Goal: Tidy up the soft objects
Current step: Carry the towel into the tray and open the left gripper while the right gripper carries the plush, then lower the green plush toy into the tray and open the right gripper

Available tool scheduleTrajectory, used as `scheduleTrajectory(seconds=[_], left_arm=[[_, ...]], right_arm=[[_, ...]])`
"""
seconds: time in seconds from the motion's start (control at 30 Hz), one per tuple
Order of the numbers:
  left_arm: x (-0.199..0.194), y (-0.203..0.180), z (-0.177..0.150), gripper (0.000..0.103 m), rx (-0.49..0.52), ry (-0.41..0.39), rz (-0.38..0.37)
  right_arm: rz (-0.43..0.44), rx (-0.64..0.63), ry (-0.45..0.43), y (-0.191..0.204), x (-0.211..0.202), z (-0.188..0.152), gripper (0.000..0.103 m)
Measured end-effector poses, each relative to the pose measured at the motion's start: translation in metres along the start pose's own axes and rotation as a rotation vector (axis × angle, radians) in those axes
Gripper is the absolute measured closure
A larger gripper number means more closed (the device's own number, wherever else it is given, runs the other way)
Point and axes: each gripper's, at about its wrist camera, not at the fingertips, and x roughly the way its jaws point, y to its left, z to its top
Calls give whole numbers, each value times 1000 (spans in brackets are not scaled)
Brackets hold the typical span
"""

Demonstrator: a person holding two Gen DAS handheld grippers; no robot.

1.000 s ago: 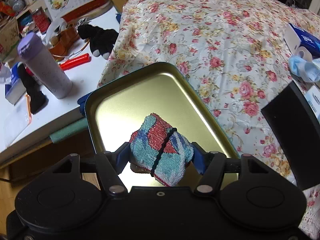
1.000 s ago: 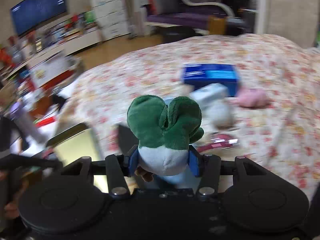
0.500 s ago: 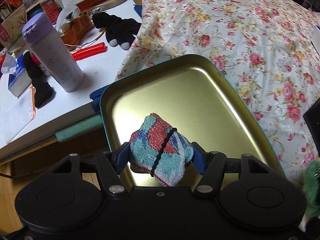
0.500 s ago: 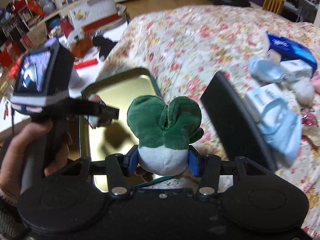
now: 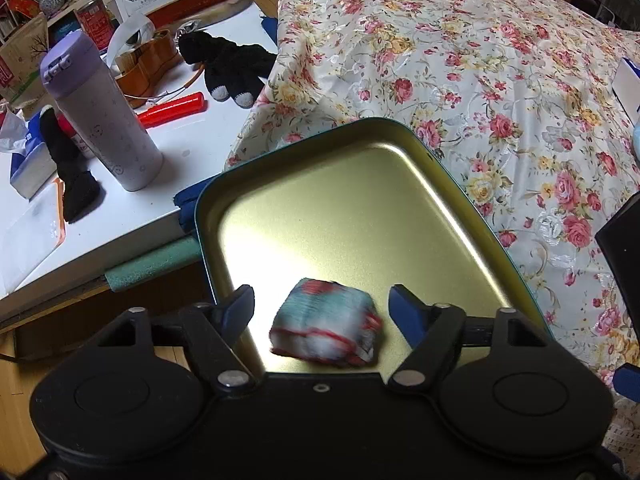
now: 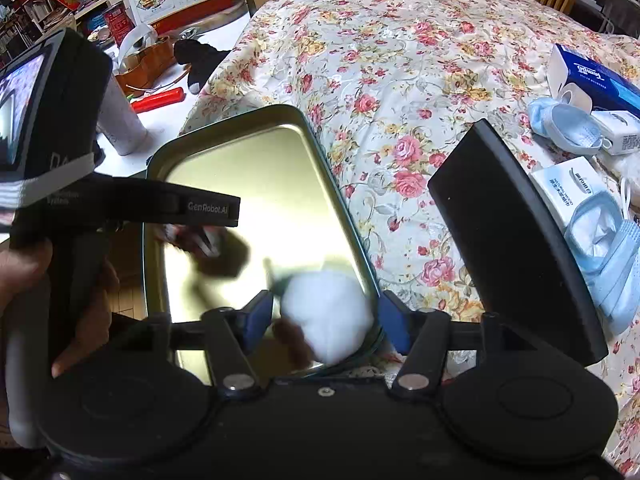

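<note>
A gold metal tray (image 5: 340, 216) with a teal rim lies at the edge of the flowered bedspread (image 5: 480, 60). My left gripper (image 5: 322, 306) hangs over its near end, jaws opening. The rolled red-and-teal towel (image 5: 326, 330) sits blurred between the fingers, free of both pads. In the right wrist view my right gripper (image 6: 326, 314) is over the tray (image 6: 260, 176) too, jaws opening. The green-and-white plush toy (image 6: 326, 312) shows as a white blur between its pads, touching neither. A hand holds the left gripper (image 6: 212, 210) at the left.
A black lid (image 6: 512, 240) leans on the bed right of the tray, with face masks (image 6: 600, 248) and a blue tissue box (image 6: 592, 80) beyond. On the white table to the left stand a purple bottle (image 5: 100, 112), black gloves (image 5: 228, 64) and a red tool (image 5: 172, 106).
Both pairs of jaws have spread apart. The towel has slipped out of the left gripper and the plush out of the right. The right gripper came down over the tray.
</note>
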Motion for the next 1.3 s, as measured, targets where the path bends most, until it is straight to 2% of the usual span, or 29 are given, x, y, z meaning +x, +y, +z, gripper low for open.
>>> scheduleTrajectory(seconds=[0.33,0.93,1.3], left_arm=[[5,-1,-1,26,7,18,12],[16,1,-2,25,-3,77,-8],[20,-6,-6,25,45,91,45]], right_arm=[[-16,8,22,-6,1,-2,44],[-25,6,47,-3,2,-5,44],[-28,16,50,-10,-13,-14,44]])
